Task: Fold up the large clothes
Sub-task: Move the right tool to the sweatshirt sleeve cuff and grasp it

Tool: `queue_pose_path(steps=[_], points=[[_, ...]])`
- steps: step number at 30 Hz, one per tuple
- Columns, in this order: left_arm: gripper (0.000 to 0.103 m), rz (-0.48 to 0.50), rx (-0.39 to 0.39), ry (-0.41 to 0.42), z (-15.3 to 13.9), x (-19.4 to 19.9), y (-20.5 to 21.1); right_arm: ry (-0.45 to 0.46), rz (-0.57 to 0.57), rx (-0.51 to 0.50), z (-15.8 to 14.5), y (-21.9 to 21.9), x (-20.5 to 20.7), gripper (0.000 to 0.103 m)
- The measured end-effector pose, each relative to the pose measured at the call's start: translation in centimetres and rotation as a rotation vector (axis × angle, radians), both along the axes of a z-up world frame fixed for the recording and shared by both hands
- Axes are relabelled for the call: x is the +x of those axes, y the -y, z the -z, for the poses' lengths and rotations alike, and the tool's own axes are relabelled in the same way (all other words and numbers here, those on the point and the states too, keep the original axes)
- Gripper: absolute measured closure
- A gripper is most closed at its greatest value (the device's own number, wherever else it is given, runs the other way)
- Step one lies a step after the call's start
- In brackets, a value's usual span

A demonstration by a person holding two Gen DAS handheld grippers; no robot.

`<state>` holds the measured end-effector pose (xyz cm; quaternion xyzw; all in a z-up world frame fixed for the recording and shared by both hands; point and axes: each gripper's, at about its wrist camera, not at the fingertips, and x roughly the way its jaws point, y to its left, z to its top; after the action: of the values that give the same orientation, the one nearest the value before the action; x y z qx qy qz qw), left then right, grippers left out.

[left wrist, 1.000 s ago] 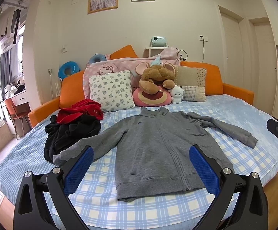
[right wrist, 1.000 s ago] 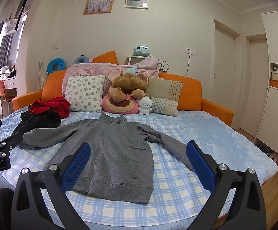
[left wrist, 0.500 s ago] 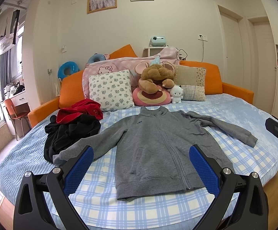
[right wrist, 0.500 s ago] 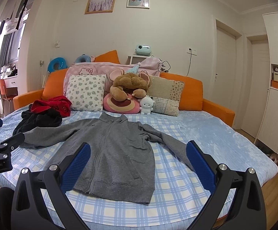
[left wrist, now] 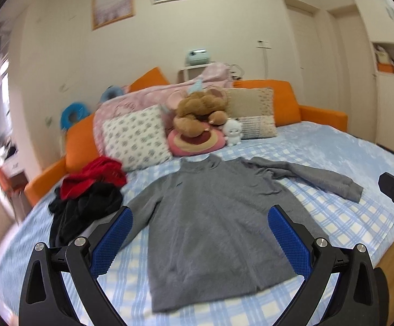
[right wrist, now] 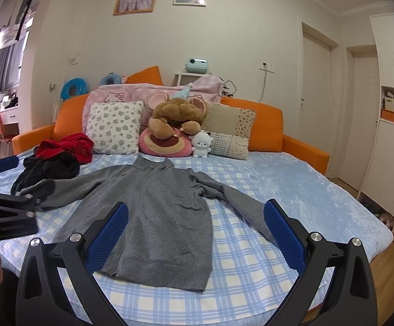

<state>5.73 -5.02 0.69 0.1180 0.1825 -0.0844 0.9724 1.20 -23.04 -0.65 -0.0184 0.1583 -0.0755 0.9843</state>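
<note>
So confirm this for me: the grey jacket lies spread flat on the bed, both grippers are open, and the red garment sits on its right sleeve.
Not quite. The red garment lies beyond the left sleeve of the grey jacket, on the black clothes, as the right wrist view shows. The rest holds: left gripper and right gripper are open.

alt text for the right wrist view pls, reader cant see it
A grey zip-up jacket lies spread flat, sleeves out, on a blue checked bed, framed by the open right gripper. Behind it sit pillows and plush toys; a red and black clothes pile lies at left.
</note>
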Motion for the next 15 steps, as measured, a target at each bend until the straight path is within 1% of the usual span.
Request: queue_pose_path(steps=[2, 4, 6, 8, 9, 10, 11, 13, 15], points=[[0.002, 0.043, 0.037, 0.007, -0.2, 1.3, 2.2, -0.003, 0.018, 0.013, -0.3, 1.2, 0.9, 0.005], [0.002, 0.080, 0.054, 0.002, -0.5, 2.6, 4.0, -0.008, 0.034, 0.015, -0.5, 2.1, 1.8, 0.005], [0.002, 0.120, 0.052, -0.013, -0.7, 4.1, 5.6, -0.019, 0.054, 0.020, -0.7, 3.5, 3.1, 0.005], [0.002, 0.158, 0.038, -0.047, -0.7, 6.1, 7.5, -0.038, 0.071, 0.034, -0.6, 5.0, 4.6, 0.005], [0.002, 0.173, 0.026, -0.063, -0.6, 7.2, 8.3, -0.051, 0.080, 0.053, -0.4, 6.5, 5.7, 0.005], [0.002, 0.186, 0.011, -0.091, -0.5, 8.6, 9.2, -0.061, 0.084, 0.064, -0.3, 7.1, 6.4, 0.004], [0.002, 0.195, -0.003, -0.119, -0.3, 9.8, 9.9, -0.083, 0.090, 0.089, -0.1, 8.7, 7.6, 0.005], [0.002, 0.203, -0.019, -0.165, 0.1, 12.2, 11.2, -0.111, 0.098, 0.126, 0.3, 11.0, 9.3, 0.005], [0.002, 0.193, -0.010, -0.189, 0.7, 14.4, 12.8, -0.132, 0.110, 0.141, 0.7, 13.2, 11.1, 0.005]])
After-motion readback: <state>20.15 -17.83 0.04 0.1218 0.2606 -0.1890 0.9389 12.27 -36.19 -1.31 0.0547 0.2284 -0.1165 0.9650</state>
